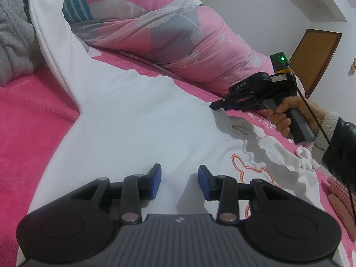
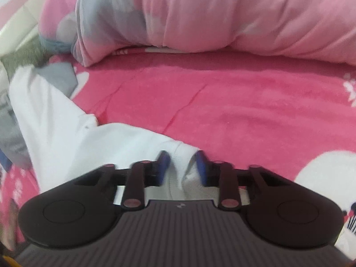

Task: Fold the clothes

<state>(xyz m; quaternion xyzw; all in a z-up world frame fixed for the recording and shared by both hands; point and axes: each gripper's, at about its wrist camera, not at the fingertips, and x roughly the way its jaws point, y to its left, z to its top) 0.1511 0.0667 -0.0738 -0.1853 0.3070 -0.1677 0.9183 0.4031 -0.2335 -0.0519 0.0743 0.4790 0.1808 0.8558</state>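
**Sleeve grip could slip mid-fold**

The white top (image 1: pixel 138 120) lies spread on the pink bed (image 1: pixel 29 120). The left hand-held gripper (image 1: pixel 179 178) hovers released above its body. At the right, the right hand-held gripper (image 2: pixel 181 166) is clenched on the sleeve cuff (image 2: pixel 182 153); a thin pinch may slip, or drag the whole garment askew.

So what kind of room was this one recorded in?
Most likely a bedroom at home: the white garment is spread on a bed's pink fleece blanket, a rolled pink quilt lies behind, and a wooden door stands beyond.
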